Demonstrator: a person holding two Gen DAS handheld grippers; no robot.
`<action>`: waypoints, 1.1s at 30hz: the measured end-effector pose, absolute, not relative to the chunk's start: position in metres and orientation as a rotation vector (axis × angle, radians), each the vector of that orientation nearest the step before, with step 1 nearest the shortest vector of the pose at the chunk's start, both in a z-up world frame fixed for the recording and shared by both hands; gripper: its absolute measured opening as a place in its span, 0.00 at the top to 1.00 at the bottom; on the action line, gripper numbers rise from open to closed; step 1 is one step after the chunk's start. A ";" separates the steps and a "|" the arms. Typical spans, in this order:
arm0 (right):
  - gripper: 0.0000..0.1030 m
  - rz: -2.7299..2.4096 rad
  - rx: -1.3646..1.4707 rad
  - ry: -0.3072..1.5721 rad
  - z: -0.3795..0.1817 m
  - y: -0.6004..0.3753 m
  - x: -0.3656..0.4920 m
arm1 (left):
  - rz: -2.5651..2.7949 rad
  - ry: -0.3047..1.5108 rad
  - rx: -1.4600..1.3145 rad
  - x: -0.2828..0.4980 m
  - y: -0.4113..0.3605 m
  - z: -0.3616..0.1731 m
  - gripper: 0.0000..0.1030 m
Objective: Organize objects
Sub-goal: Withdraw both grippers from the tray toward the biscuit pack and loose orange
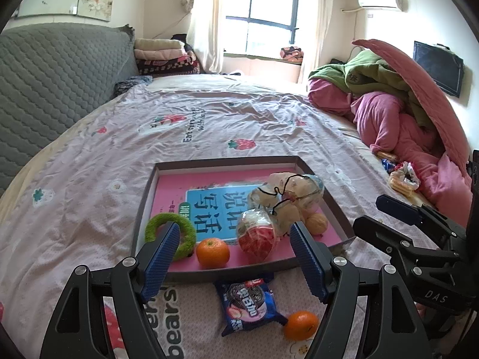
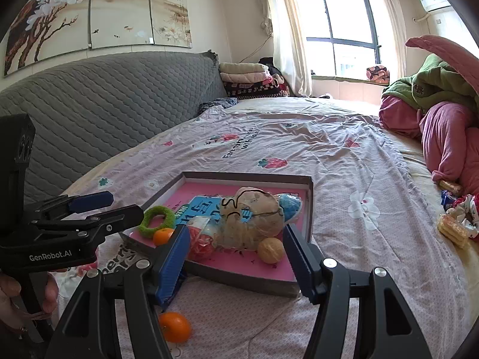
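Observation:
A shallow grey tray [image 1: 227, 160] with a pink book inside lies on the bed; it also shows in the right wrist view [image 2: 308, 206]. In it are a green ring [image 1: 187, 227], an orange [image 1: 213, 252], a red-filled plastic bag [image 1: 259, 236], a bag of pale buns [image 1: 287, 197] and a walnut [image 1: 317, 223]. Outside the tray's near edge lie a blue Oreo packet [image 1: 248, 306] and a second orange [image 1: 301, 325], also seen in the right wrist view [image 2: 175, 326]. My left gripper [image 1: 233, 249] is open above the near edge. My right gripper [image 2: 236, 254] is open and empty.
Pink and green bedding [image 1: 389, 110] is piled at the right. Snack packets [image 1: 401, 178] lie beside it. A grey padded headboard [image 1: 51, 83] runs along the left. Folded blankets [image 1: 161, 56] sit at the far end.

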State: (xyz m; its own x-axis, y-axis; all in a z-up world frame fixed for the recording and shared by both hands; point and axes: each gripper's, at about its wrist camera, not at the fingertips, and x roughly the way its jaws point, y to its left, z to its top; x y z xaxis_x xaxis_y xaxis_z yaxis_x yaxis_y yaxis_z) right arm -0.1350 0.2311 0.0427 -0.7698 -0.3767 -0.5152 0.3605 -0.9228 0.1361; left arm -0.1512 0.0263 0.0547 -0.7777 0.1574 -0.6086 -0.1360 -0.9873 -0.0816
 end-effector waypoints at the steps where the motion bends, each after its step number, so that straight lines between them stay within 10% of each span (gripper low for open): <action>1: 0.38 -2.634 0.776 -0.044 0.043 0.231 -0.134 | 2.826 -0.053 -0.970 -0.149 0.024 0.055 0.25; 33: 0.38 -2.599 0.747 0.124 0.032 0.195 -0.076 | 2.858 -0.027 -0.995 -0.104 0.012 0.050 0.25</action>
